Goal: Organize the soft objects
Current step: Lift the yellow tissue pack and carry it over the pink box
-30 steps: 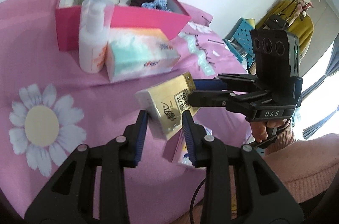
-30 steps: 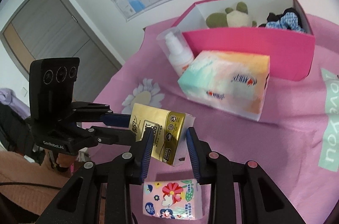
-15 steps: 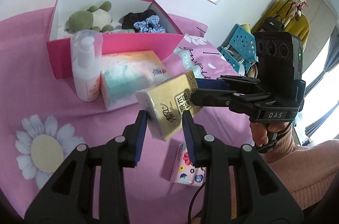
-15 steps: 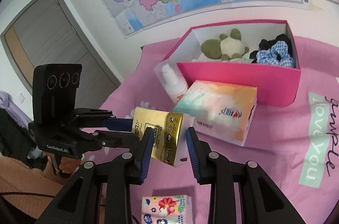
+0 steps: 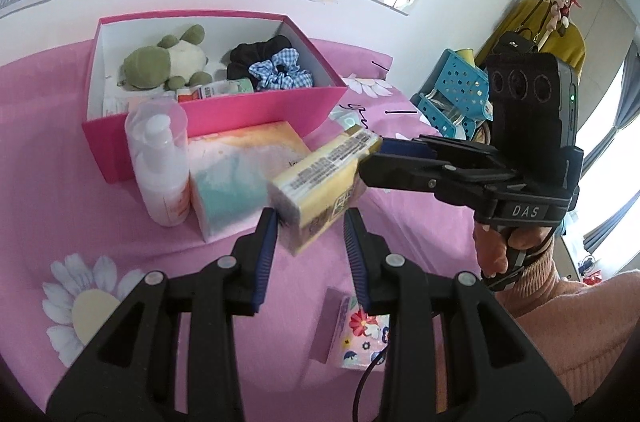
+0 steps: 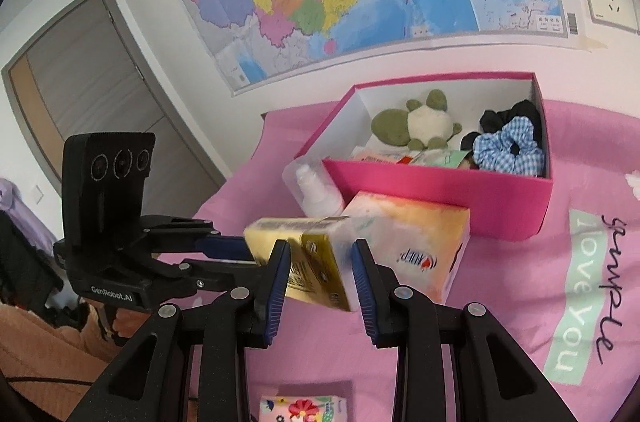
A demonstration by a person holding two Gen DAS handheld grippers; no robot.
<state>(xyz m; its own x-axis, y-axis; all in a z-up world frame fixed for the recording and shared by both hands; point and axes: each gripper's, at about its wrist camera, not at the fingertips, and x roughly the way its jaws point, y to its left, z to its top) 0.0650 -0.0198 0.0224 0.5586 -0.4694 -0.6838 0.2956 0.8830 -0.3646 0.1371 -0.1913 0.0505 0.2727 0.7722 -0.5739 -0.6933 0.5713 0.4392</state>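
Observation:
A gold tissue pack point(image 5: 320, 190) point(image 6: 312, 258) hangs in the air above the pink bedspread, gripped from both sides. My left gripper point(image 5: 310, 234) is shut on its near end. My right gripper point(image 6: 320, 262) is shut on the other end and reaches in from the right in the left wrist view point(image 5: 372, 154). Behind stands an open pink box point(image 5: 256, 110) point(image 6: 440, 186) with a green plush toy point(image 5: 164, 62) and a blue checked scrunchie point(image 5: 280, 70) inside. A pastel tissue pack point(image 5: 240, 162) lies in front of the box.
A white pump bottle point(image 5: 160, 158) stands left of the pastel pack. A floral tissue pack point(image 5: 360, 334) point(image 6: 304, 408) lies on the spread below the grippers. A blue basket point(image 5: 456, 90) sits beyond the bed's right edge. A hand point(image 5: 504, 246) holds the right gripper.
Both grippers have risen together with the gold pack between them. The pack has rolled, so its printed label side now faces up. More of the box's inside shows.

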